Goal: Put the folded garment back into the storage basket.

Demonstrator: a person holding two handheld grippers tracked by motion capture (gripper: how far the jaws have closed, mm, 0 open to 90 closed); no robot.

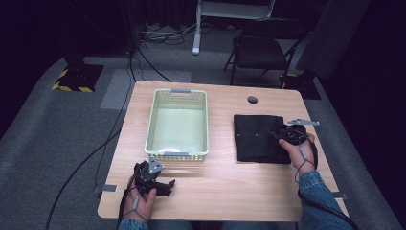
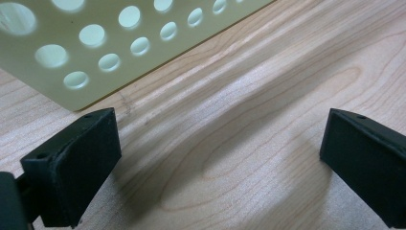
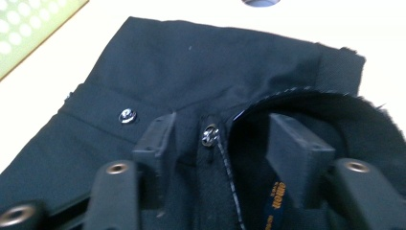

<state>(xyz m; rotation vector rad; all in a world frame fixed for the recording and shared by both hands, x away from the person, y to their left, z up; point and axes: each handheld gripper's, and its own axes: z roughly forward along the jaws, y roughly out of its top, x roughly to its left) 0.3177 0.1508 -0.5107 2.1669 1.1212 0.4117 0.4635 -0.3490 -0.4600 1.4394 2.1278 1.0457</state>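
We see a light wooden desk (image 1: 218, 187) with rounded corners and a round cable hole (image 1: 252, 99) near its twelve o'clock edge. On it, toward ten o'clock, sits a pale green perforated plastic basket (image 1: 178, 155); at three o'clock lies a folded black fabric garment (image 1: 253, 139).

Black claws (image 1: 160, 184), blue denim sleeves (image 1: 313, 184)
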